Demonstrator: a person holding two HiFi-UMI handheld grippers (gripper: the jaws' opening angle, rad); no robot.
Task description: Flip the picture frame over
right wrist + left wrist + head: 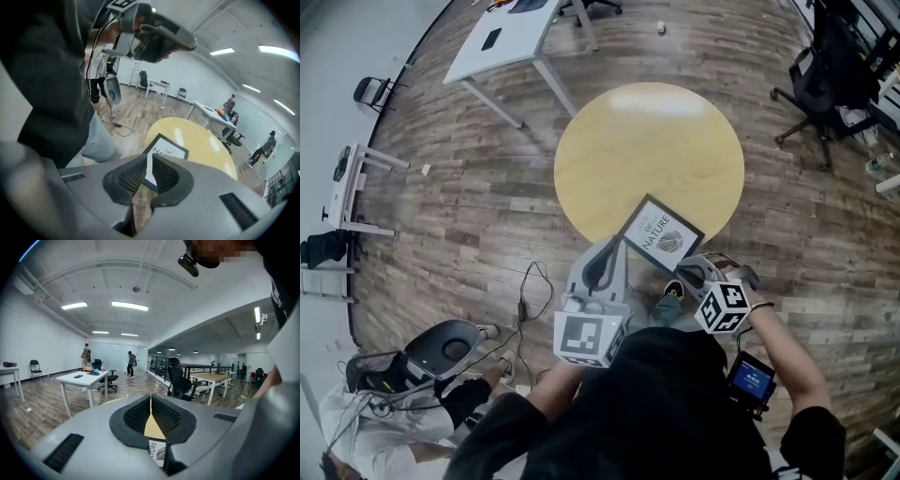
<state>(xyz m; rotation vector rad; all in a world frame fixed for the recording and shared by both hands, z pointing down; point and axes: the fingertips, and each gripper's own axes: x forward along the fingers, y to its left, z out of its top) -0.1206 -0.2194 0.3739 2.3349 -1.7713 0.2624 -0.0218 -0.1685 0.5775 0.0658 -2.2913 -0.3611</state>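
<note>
A black picture frame (pixel 661 234) lies print side up at the near edge of the round yellow table (pixel 647 150). My left gripper (pixel 605 255) hovers just off the frame's left corner, its jaws together and nothing between them. My right gripper (pixel 701 270) is low by the frame's right corner, also shut and holding nothing. In the right gripper view the frame (pixel 167 148) shows just beyond the closed jaws of that gripper (pixel 149 158), on the table (pixel 201 140). The left gripper view looks level across the room, with a strip of the frame (pixel 157 453) under its closed jaws (pixel 151 398).
A white desk (pixel 502 37) stands beyond the table at upper left, and a black office chair (pixel 825 84) at upper right. A cable (pixel 530 291) and a grey device (pixel 441 347) lie on the wooden floor to my left. Two people (pixel 86 355) stand far off.
</note>
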